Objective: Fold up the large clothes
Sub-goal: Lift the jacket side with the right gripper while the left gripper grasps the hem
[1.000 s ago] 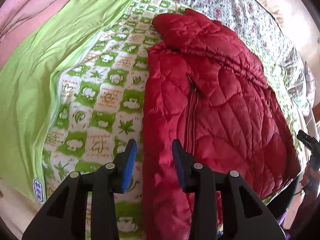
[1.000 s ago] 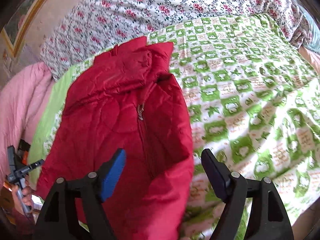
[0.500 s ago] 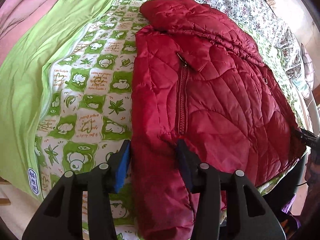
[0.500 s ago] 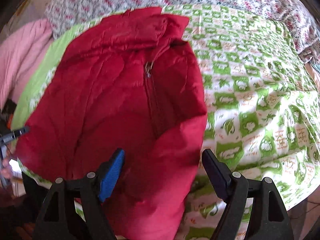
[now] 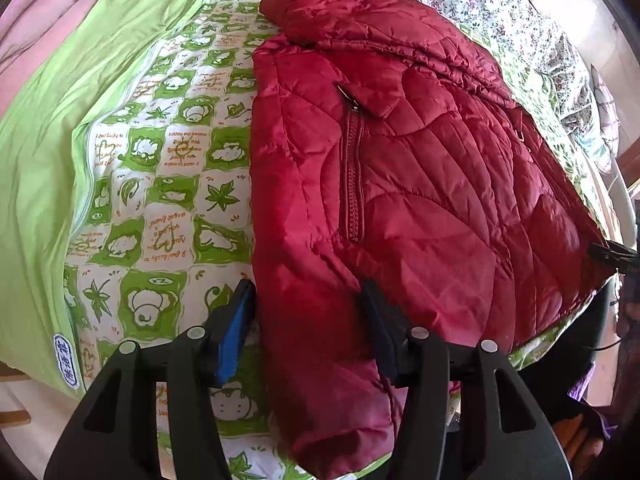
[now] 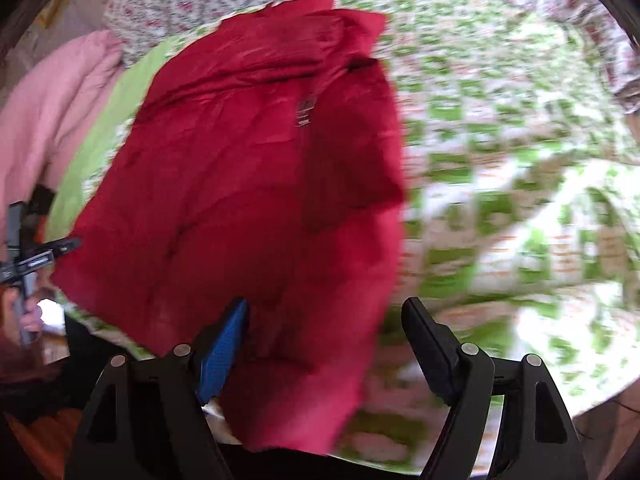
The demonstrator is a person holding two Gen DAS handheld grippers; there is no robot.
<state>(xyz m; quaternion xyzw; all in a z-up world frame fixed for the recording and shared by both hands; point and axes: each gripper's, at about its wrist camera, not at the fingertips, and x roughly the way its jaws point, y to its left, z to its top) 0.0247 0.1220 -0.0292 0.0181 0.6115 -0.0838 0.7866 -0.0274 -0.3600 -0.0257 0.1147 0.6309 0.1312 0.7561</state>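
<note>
A red quilted jacket (image 5: 420, 184) lies zipped and front-up on a green-and-white patterned quilt (image 5: 168, 184), collar at the far end. My left gripper (image 5: 308, 300) is open, its jaws straddling the jacket's near-left hem edge. In the right wrist view, which is motion-blurred, the jacket (image 6: 248, 184) fills the middle. My right gripper (image 6: 324, 316) is open with its jaws on either side of the jacket's near-right hem.
A plain green sheet (image 5: 40, 152) and pink bedding (image 5: 44, 12) lie to the left, and a floral cover (image 5: 500, 8) at the far end. The bed's near edge is just below both grippers. The other gripper shows at the jacket's far side (image 6: 28, 256).
Both grippers have moved forward and down onto the jacket's near hem, which now sits between each pair of open jaws. The right view has become blurred from motion.
</note>
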